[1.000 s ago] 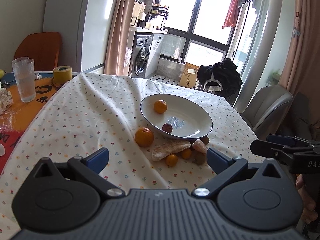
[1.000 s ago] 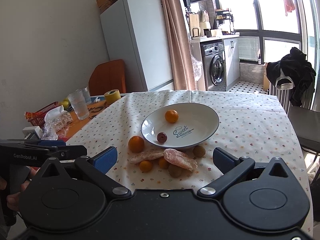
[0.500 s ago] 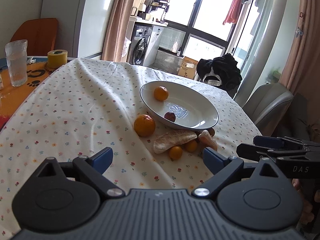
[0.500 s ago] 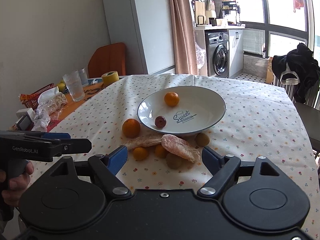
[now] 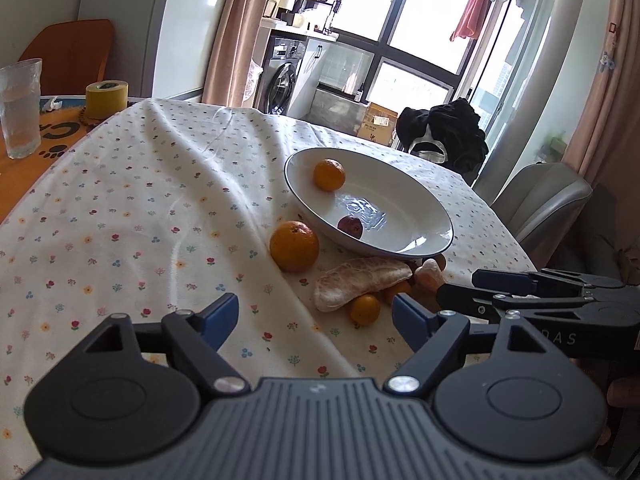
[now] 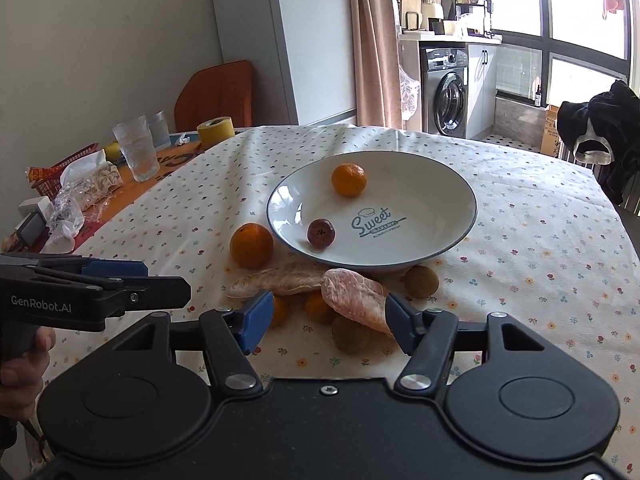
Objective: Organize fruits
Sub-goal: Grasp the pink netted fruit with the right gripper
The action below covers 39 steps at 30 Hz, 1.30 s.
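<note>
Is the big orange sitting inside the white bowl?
No, the big orange sits on the flowered tablecloth just outside the white bowl, which holds only a smaller orange and a dark red fruit.

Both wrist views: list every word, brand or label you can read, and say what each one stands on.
"Sweet": printed inside the white plate; the small line beneath it is too small to read.
"GenRobot.AI": on the side of the left gripper.
"DAS": partial lettering on the right gripper.
"CA": partial letters on the orange mat.
Label on the cardboard box: too small to read.
</note>
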Tool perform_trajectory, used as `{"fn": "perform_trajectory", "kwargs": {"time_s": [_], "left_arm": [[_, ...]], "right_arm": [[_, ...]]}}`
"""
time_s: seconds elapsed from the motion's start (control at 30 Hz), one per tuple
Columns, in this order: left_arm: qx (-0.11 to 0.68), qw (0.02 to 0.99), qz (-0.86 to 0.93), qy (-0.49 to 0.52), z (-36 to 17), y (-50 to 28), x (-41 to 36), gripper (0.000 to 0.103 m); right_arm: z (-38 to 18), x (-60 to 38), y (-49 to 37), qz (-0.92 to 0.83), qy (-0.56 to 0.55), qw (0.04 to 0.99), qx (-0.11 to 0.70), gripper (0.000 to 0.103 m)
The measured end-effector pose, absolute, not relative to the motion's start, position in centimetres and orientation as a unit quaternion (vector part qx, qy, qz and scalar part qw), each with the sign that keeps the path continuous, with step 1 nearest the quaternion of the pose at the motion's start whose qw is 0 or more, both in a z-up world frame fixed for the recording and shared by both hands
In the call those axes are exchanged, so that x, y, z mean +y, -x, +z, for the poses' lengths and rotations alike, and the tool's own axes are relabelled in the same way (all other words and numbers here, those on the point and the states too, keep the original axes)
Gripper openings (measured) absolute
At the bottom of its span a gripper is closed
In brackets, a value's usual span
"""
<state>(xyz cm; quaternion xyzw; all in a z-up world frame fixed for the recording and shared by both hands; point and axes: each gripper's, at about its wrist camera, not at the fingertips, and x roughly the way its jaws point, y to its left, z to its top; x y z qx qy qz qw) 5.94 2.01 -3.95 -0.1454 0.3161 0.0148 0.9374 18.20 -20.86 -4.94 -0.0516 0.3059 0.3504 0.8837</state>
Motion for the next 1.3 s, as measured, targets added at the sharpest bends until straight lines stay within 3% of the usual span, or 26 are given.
{"fn": "perform_trajectory", "kwargs": {"time_s": [0.37,0.87,1.3], "left_arm": [[0.325,0.935,0.006,0.142,-4.7,-7.3,2.3,0.083],[0.331,0.934,0.003,0.133,-4.9,-8.0,2.1,0.083],[0.326,0.938,-0.011,0.121,-4.7,-9.6,0.6,0.083]], "right_arm": [[-5.9,-19.2,-19.9,0.336,0.068,0.887,0.31,0.061],[-6.0,-19.9,-21.1,0.325,0.062,0.894,0.303,0.028],[-5.6,-21.7,-22.0,0.295,0.065,0.91,0.283,0.025]]}}
